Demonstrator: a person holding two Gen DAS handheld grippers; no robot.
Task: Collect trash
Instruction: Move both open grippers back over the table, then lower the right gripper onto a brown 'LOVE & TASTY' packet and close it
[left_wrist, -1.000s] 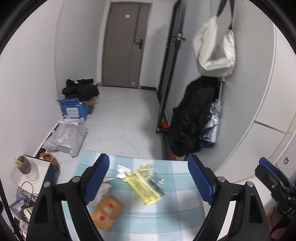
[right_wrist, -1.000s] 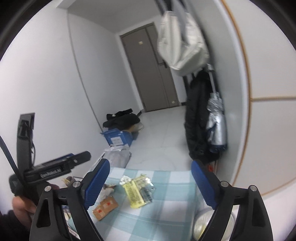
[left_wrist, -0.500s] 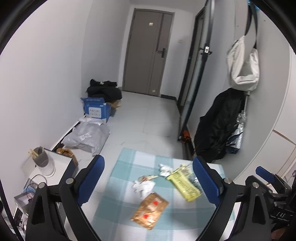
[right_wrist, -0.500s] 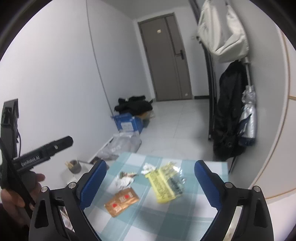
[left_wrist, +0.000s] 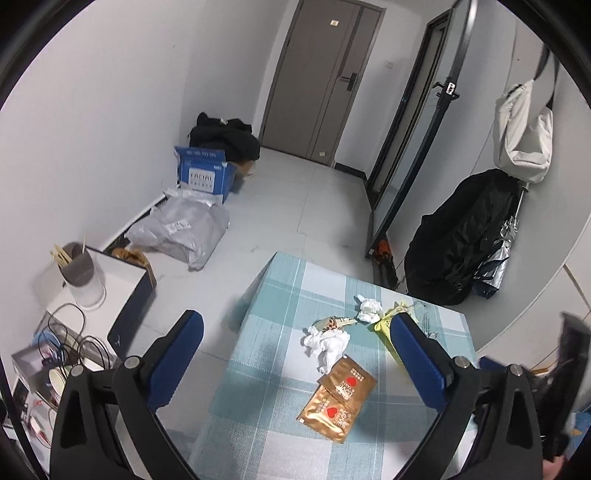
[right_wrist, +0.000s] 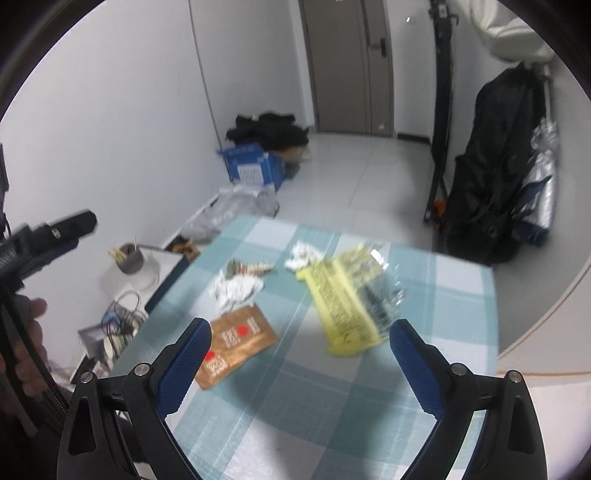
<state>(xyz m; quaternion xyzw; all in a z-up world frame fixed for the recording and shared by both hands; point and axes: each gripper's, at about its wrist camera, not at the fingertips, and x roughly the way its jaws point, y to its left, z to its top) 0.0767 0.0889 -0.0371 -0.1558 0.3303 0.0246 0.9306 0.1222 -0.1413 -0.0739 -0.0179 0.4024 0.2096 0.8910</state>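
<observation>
Checked tablecloth (left_wrist: 280, 295) bears wrappers; grey door (left_wrist: 321, 77) beyond tiled floor (left_wrist: 295, 206).

Near me my surface (right_wrist: 332, 413) is bare. Farther on, brown packets (right_wrist: 236, 345), tissues (right_wrist: 236, 288) and a yellow bag (right_wrist: 343, 302) lie close together.

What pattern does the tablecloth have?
The tablecloth has a light teal and white check, clearest in the left wrist view.

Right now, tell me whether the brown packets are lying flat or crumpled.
Flat. The two brown packets lie spread on the checked tablecloth, overlapping, red hearts facing up.
</observation>
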